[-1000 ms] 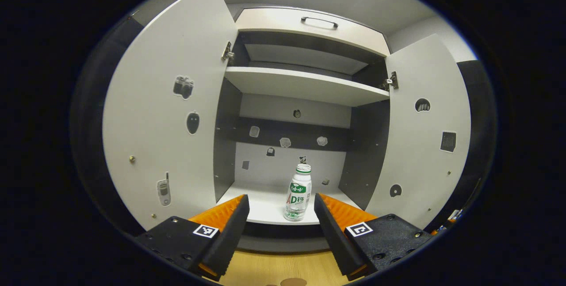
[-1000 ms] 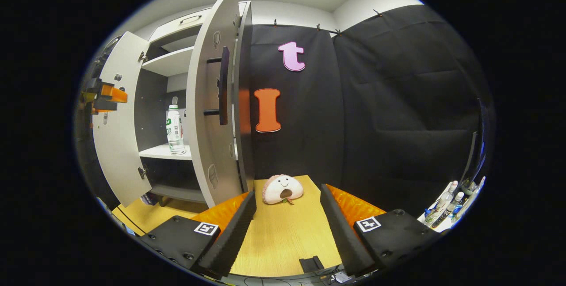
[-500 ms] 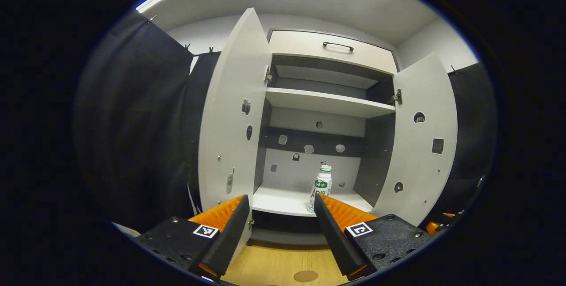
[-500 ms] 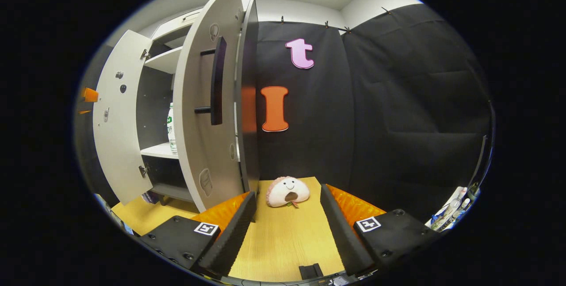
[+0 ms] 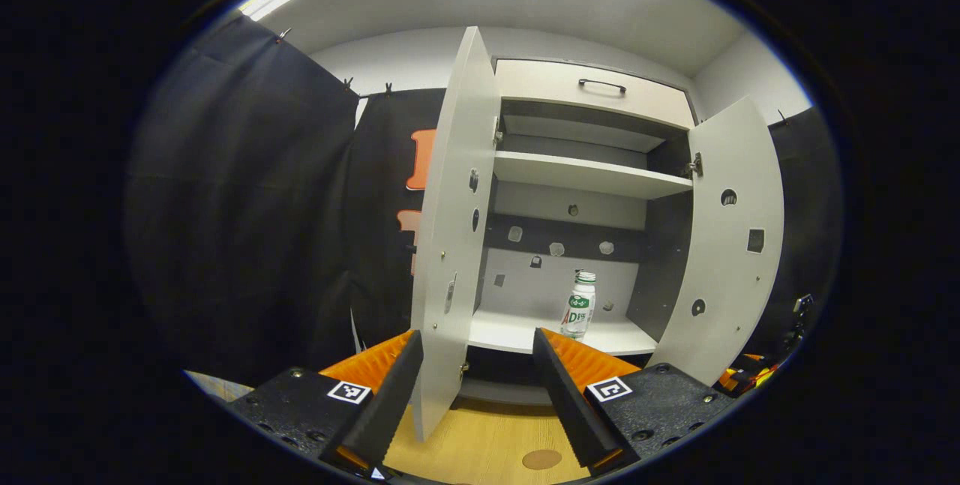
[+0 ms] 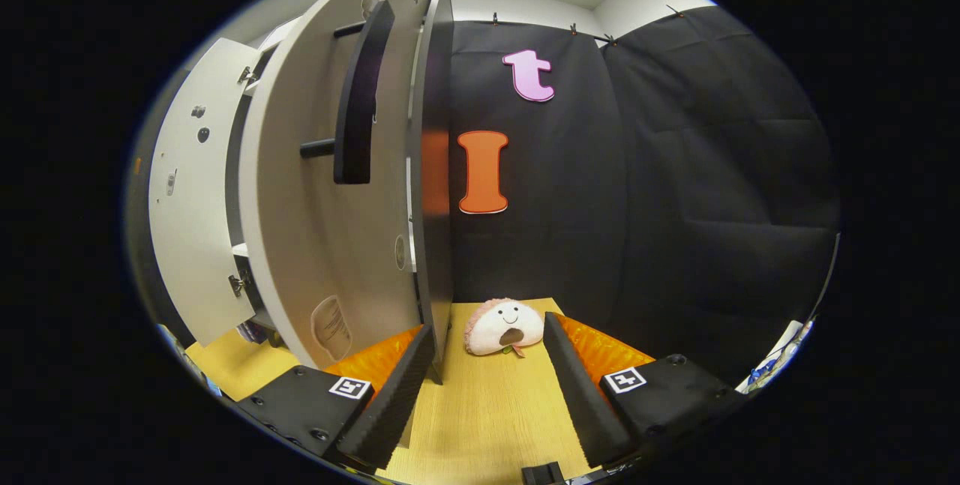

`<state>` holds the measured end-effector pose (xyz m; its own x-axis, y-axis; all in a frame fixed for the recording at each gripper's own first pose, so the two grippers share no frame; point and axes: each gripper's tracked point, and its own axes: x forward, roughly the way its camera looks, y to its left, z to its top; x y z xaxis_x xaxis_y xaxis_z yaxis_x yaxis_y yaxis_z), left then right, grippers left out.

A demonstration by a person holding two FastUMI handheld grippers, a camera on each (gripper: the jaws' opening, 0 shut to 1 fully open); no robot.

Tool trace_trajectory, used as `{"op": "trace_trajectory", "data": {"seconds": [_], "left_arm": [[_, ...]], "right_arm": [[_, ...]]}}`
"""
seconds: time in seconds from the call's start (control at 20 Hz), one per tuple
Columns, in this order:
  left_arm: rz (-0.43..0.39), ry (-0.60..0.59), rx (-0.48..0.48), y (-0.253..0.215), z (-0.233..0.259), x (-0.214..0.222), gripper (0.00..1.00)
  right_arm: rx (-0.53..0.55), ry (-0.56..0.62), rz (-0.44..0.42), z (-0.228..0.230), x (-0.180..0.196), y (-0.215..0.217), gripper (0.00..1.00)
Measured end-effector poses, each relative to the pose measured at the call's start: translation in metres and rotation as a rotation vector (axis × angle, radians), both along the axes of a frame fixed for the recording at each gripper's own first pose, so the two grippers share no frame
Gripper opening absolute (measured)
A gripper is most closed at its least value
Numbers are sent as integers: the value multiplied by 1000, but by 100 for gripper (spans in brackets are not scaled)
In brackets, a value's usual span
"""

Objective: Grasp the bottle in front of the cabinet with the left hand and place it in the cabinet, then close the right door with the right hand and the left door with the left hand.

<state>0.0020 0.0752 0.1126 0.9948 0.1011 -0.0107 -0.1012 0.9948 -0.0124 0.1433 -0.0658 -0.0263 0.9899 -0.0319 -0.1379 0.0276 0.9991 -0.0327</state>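
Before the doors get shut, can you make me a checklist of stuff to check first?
1. Bottle standing upright on the cabinet's lower shelf: ok.
2. Bottle set back from the shelf's front edge, out of the doors' way: ok.
3. Left gripper open and holding nothing: ok.
4. Right gripper open and holding nothing: ok.
5. Right door open, its handle in plain sight: ok.
6. Plush toy on the table beside the cabinet, out of the door's swing: cannot tell.
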Motion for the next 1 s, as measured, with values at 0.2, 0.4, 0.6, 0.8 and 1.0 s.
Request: {"op": "trace_trajectory", "data": {"seconds": [0.2,0.4,0.6,0.8,1.0], "left_arm": [[11,-5,-1,4,3,-9,90],[6,-12,0,4,4,-10,90],[-31,4,1,0,2,-9,90],[-90,12,7,-8,1,-2,90],[-138,10,3,-10,0,8,90]], "right_arm": [[-7,0,28,-1,11,14,97],[-14,-9,29,1,12,19,96],[-5,-9,0,1,9,18,96],[-64,-38,-21,11,5,27,95],[-39,-39,-10,9,2,51,95]]}}
